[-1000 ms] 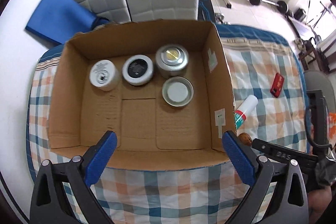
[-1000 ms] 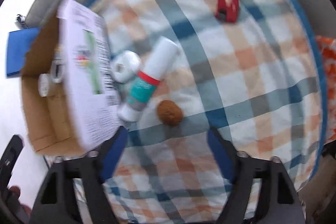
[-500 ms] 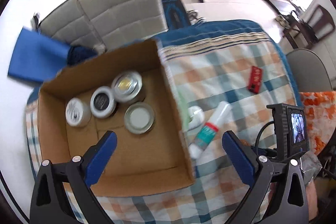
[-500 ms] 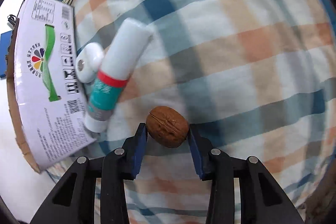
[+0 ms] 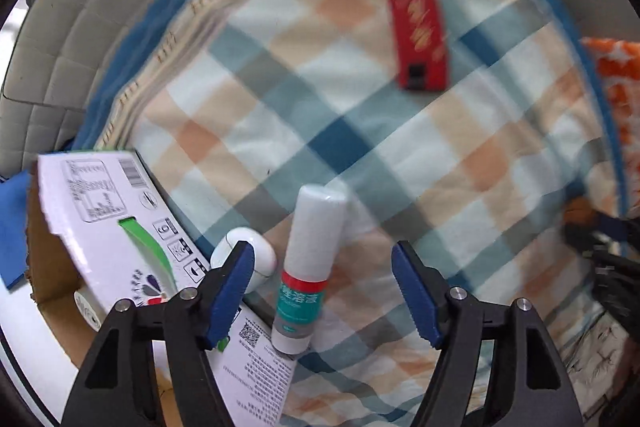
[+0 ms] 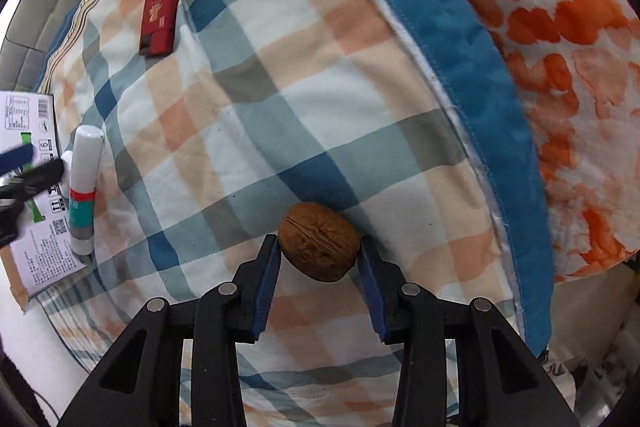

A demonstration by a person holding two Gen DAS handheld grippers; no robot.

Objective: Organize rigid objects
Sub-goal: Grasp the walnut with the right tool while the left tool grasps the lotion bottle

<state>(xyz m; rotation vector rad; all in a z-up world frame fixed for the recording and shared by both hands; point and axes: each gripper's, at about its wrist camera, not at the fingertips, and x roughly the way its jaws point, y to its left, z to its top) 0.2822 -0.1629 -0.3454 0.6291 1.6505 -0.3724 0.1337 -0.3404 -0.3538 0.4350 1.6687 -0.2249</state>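
Your right gripper [image 6: 318, 253] is clamped on the walnut [image 6: 319, 246], pads on its two long sides, seam facing up, over the plaid blanket [image 6: 280, 75]. Looks lifted clear of the cloth, but I can't confirm that. I'd rate the walnut light and hard with a round, ridged shell: it can squirt out if the pads slide toward one end, so keep the bite across the widest part.

Your left gripper [image 5: 323, 287] is spread wide and holding nothing, hovering over the glue stick [image 5: 310, 273], which lies on the blanket with its base touching the cardboard box [image 5: 132, 251]. Likely light, stiff and smooth plastic; it'll roll, so grip across the middle of the barrel, not the cap. A white rounded case [image 5: 244, 261] sits just beside it, against the box wall.

The red lighter [image 5: 418, 41] lies well apart, further up the blanket.

Box interior is mostly out of view; only one white round item [image 5: 89, 310] is visible inside the near corner.
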